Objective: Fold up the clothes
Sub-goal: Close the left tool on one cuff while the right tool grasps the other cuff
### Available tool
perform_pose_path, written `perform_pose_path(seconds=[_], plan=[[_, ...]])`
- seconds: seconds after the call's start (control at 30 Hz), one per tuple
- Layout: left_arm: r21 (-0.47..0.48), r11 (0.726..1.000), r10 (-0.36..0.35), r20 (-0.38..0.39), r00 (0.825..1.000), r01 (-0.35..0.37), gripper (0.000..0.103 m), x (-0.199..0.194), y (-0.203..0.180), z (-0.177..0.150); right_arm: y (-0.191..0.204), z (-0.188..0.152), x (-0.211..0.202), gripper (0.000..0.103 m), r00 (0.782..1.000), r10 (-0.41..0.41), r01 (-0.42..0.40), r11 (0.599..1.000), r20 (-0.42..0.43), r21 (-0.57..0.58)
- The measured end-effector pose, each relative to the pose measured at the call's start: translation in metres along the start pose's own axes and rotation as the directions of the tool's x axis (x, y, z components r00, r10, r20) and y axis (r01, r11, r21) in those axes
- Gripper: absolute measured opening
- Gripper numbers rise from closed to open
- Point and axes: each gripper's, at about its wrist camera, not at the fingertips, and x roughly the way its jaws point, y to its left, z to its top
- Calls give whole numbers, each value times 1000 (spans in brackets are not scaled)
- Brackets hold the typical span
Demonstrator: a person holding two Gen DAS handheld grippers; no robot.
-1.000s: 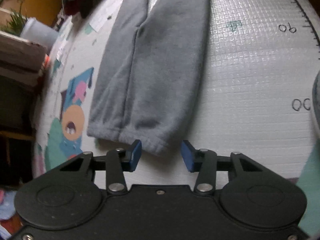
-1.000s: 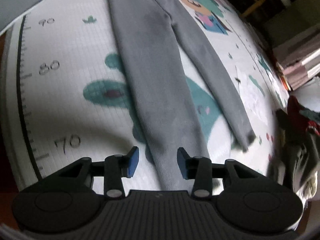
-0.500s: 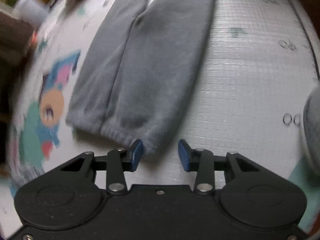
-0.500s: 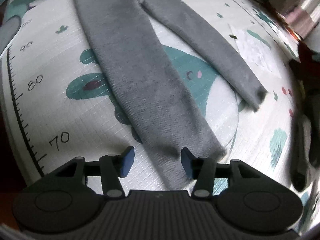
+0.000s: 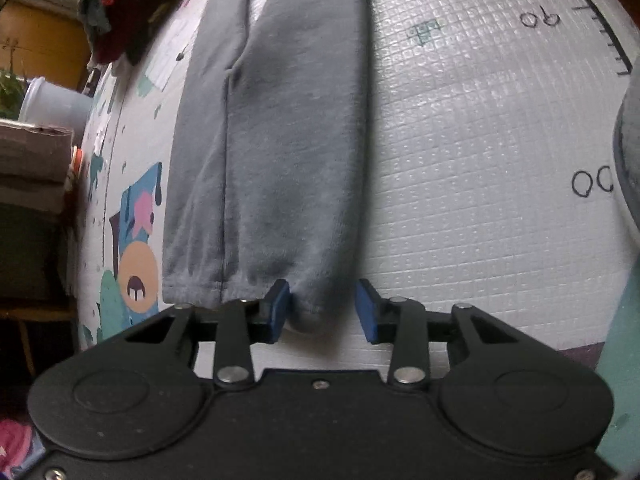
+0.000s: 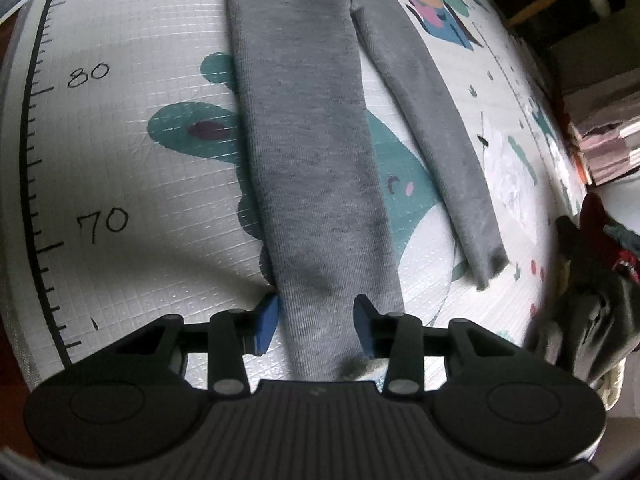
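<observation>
Grey trousers (image 5: 288, 152) lie flat on the play mat (image 5: 480, 160). In the left wrist view the waistband end lies nearest, and my left gripper (image 5: 323, 310) is open with the waistband corner between its blue pads. In the right wrist view both legs (image 6: 316, 168) stretch away from me. My right gripper (image 6: 316, 322) is open and straddles the cuff end of the near leg. The far leg's cuff (image 6: 486, 264) lies to the right.
The mat carries a printed ruler scale (image 6: 36, 160) and cartoon figures (image 5: 136, 264). A pile of dark and red clothes (image 6: 592, 280) sits at the mat's right edge. Boxes and a white tub (image 5: 52, 104) stand off the mat at left.
Both grippers have moved in over the trousers' ends. The waistband corner now sits between the left pads, and the leg cuff sits between the right pads. Both stay open.
</observation>
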Motion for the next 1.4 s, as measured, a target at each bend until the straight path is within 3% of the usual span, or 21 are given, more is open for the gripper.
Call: perform_pose_path(seconds=[0.07,0.13,0.17,0.23,0.37,0.57,0.7,0.87,1.0,1.23,1.3,1.33,1.4], plan=[[-7,1000,-12,-8,1000,12,30,1,-2,3,-2,1,0,29,999,35,-35,999,-4,11],[-34,999,-26,-14,1000,26,25,1,-1,5,1,1,-2,13,998,64,-64,998,-7,6],[-48,998,-29,-20,999,28,16,2,0,5,1,2,-2,12,997,75,-75,997,-10,14],[-59,997,-46,-28,999,44,13,4,4,8,0,4,-2,11,995,96,-96,995,-17,39],[-57,997,-43,-25,999,42,11,1,9,10,-8,7,-5,6,990,134,-133,990,-31,37],[-229,973,-24,-3,1000,22,11,-12,40,6,-47,13,-18,5,982,187,-187,982,-10,5],[-376,926,-12,35,999,24,11,-22,74,1,-98,22,-29,5,965,262,-261,964,-8,57],[-573,820,62,83,995,-3,10,-32,119,-5,-158,33,-36,5,954,301,-300,953,-16,48],[-649,761,88,79,993,-16,10,-19,145,-4,-202,42,-26,5,952,307,-305,949,-7,72],[-707,707,34,41,999,5,9,20,186,-9,-253,56,19,5,949,316,-313,944,-8,105],[-708,707,23,25,999,2,7,32,191,-7,-262,58,34,5,946,325,-322,939,-9,119],[-705,710,13,13,1000,0,0,39,193,-5,-266,59,41,5,945,326,-323,938,-7,126],[-695,719,4,-18,1000,-16,0,50,195,-3,-274,61,56,5,943,331,-327,933,-6,149]])
